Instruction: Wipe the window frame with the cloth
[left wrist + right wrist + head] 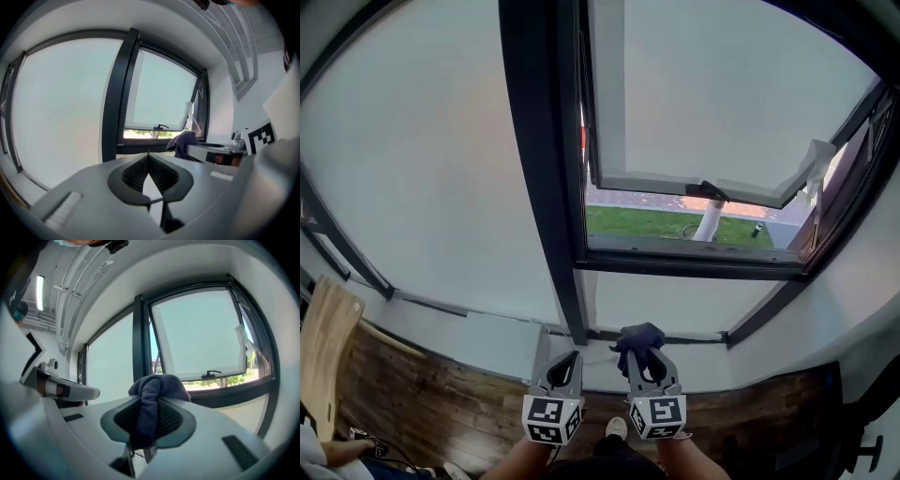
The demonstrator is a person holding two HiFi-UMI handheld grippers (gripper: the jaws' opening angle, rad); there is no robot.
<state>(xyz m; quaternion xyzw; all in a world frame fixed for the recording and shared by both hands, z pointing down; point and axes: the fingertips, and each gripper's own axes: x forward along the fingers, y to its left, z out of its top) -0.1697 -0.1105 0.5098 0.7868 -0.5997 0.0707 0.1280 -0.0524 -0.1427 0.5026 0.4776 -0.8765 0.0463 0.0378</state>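
Okay, head view: right gripper [647, 364] clamps cloth [639, 336] bottom centre, well below frame [539, 169]. Left gripper view: left gripper [148, 160] closed tip to tip, empty. Right gripper view: cloth bunched between jaws. I'd lift it and press it flat along the frame, grip firm.

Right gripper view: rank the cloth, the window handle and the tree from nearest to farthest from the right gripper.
1. Cloth: clamped between the jaws, centre.
2. Window handle: ahead, right of centre.
3. Tree: outdoors, its trunk showing just below the handle.
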